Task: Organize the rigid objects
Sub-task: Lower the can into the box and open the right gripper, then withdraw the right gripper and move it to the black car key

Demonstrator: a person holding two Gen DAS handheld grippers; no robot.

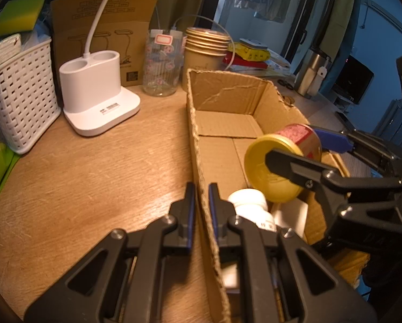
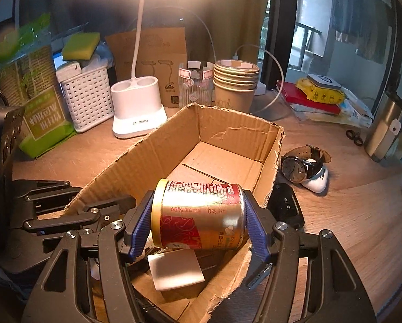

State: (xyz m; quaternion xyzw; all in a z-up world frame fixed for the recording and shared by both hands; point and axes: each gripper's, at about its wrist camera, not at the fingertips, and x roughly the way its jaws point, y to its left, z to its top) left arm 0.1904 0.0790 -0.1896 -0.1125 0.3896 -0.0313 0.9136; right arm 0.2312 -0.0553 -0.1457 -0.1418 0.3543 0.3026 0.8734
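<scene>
An open cardboard box [image 1: 227,91] [image 2: 136,167] stands on the wooden desk. My left gripper [image 1: 202,188] is shut on the box's near left wall, one finger inside and one outside. My right gripper [image 2: 198,196] is shut on a red and gold can [image 2: 201,215] with a yellow lid [image 1: 270,172]; the can lies sideways, with a blue pad on each end. It hangs over the near part of the box. Under it in the box lie a white bottle [image 1: 250,204] and a flat white block [image 2: 174,269].
Right of the box lie a wristwatch [image 2: 297,169] on a white object [image 2: 317,180] and a black car key [image 2: 284,204]. Behind the box stand a white lamp base [image 1: 98,102], a white basket [image 1: 20,97], a glass jar [image 1: 162,64], stacked paper cups [image 1: 205,51] and a steel flask [image 2: 383,126].
</scene>
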